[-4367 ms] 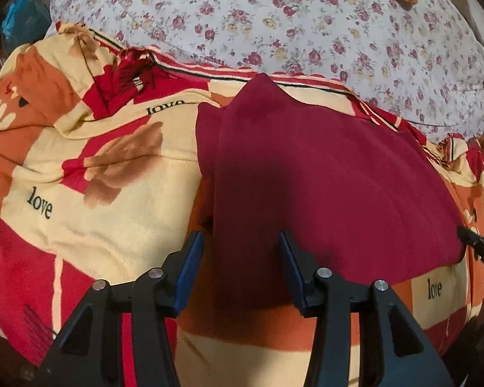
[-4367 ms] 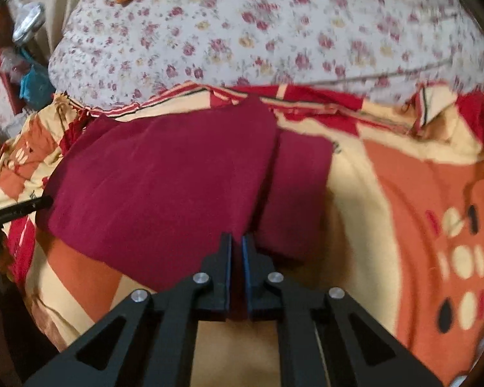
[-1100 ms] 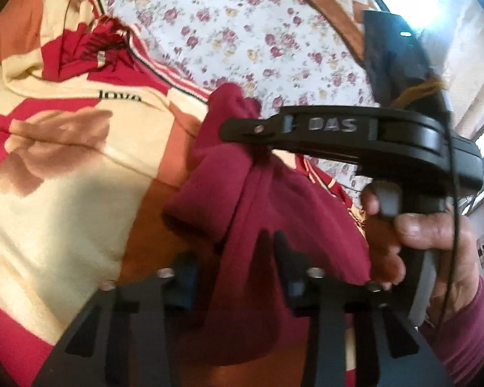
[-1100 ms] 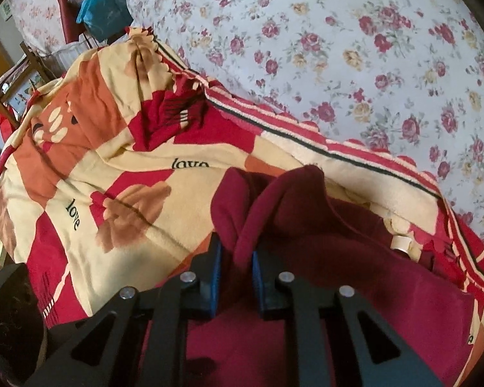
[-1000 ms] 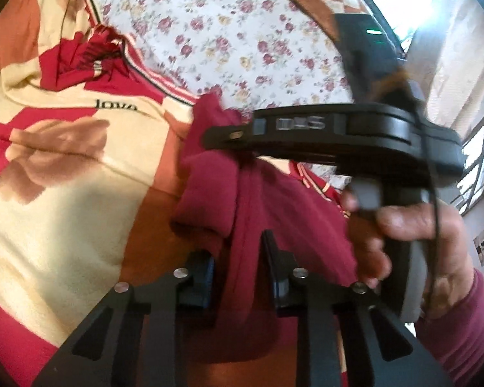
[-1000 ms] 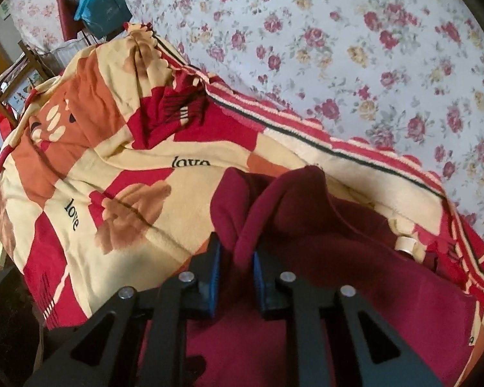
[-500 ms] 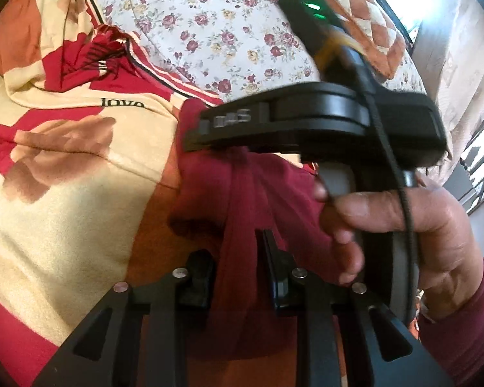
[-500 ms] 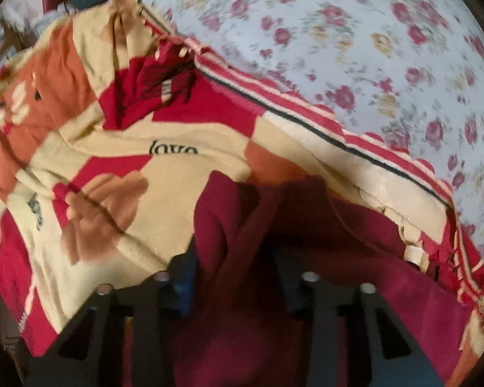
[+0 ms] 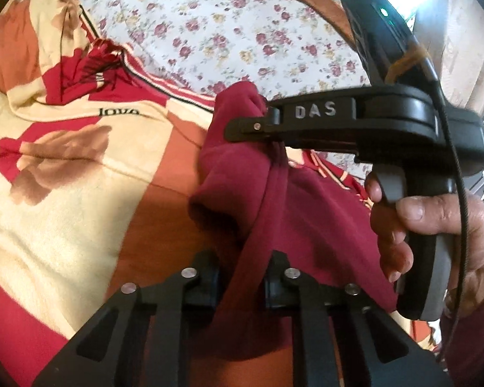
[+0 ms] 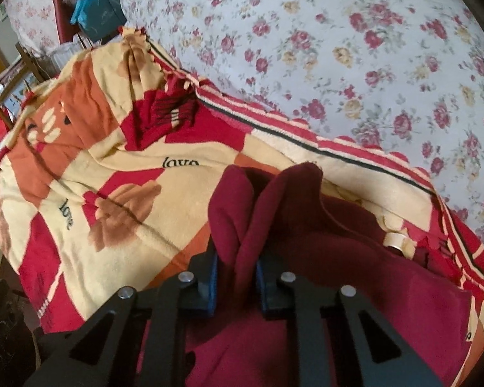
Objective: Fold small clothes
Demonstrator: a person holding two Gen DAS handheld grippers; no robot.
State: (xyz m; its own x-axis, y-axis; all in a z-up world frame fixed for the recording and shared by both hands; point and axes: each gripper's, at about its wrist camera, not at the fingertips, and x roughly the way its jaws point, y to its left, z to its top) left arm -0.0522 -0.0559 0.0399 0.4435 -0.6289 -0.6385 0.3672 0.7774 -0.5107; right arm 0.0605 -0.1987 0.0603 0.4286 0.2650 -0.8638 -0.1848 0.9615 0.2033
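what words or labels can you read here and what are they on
"DAS": raised letters on the black body of the right gripper, seen from the left wrist.
"love": black print on the patterned blanket, twice in the right wrist view.
A print at the blanket's lower right edge is too cut off to read.

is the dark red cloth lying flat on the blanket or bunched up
Bunched up. The dark red fleece cloth hangs in gathered folds, lifted off the patterned blanket.

Home bedroom — floral bedsheet (image 10: 355,48), patterned "love" blanket (image 10: 119,174).
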